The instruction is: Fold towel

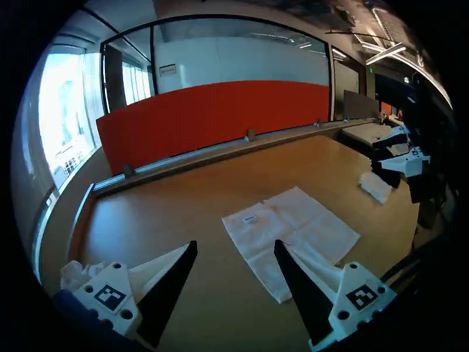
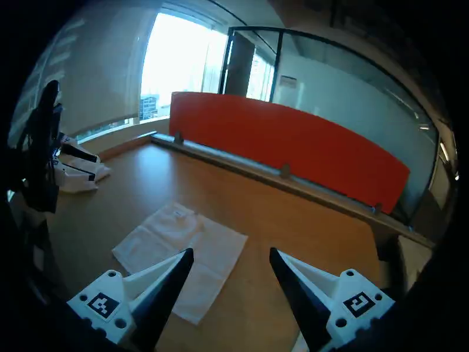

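Observation:
A white towel (image 1: 290,226) lies spread flat on the wooden table (image 1: 193,193), with a small label near its far edge. My left gripper (image 1: 234,243) hovers open just above the towel's near edge, with nothing between its fingers. In the right gripper view the same towel (image 2: 176,234) lies ahead and to the left. My right gripper (image 2: 230,252) is open over the towel's near right corner and holds nothing. Each gripper also appears far off in the other's view: the right gripper (image 1: 404,161) at the right edge, the left gripper (image 2: 79,163) at the left edge.
A rolled white towel (image 1: 375,186) lies on the table near the right gripper. A crumpled white cloth (image 1: 76,273) sits by the left gripper. An orange partition (image 1: 217,120) on a rail runs along the table's far edge. Windows stand beyond it.

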Available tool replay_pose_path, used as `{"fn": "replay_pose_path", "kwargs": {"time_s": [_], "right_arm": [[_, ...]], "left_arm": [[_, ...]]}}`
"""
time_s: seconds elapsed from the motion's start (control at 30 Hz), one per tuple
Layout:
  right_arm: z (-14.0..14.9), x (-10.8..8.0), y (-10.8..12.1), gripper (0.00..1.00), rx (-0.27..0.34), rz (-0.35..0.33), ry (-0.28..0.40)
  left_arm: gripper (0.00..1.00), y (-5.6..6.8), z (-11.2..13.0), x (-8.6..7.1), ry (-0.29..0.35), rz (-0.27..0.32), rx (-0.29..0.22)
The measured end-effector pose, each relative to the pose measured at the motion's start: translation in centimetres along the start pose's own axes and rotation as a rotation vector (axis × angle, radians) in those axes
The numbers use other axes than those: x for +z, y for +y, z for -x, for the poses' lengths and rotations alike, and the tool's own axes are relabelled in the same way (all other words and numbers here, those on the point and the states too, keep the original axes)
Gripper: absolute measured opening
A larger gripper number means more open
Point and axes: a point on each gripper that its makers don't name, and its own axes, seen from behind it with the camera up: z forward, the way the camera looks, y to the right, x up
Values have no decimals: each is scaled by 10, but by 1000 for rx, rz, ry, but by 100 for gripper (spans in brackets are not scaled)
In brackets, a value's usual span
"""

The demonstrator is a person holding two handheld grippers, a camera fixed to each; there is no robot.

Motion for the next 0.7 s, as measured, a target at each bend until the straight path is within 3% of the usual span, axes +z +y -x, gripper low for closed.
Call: {"fn": "replay_pose_path", "kwargs": {"time_s": [0.43, 0.7], "right_arm": [[78, 36, -27, 100, -32, -59, -105], [121, 51, -38, 100, -38, -85, -170]], "left_arm": [[97, 41, 78, 31, -124, 91, 30], [98, 59, 119, 48, -199, 135, 34]]}}
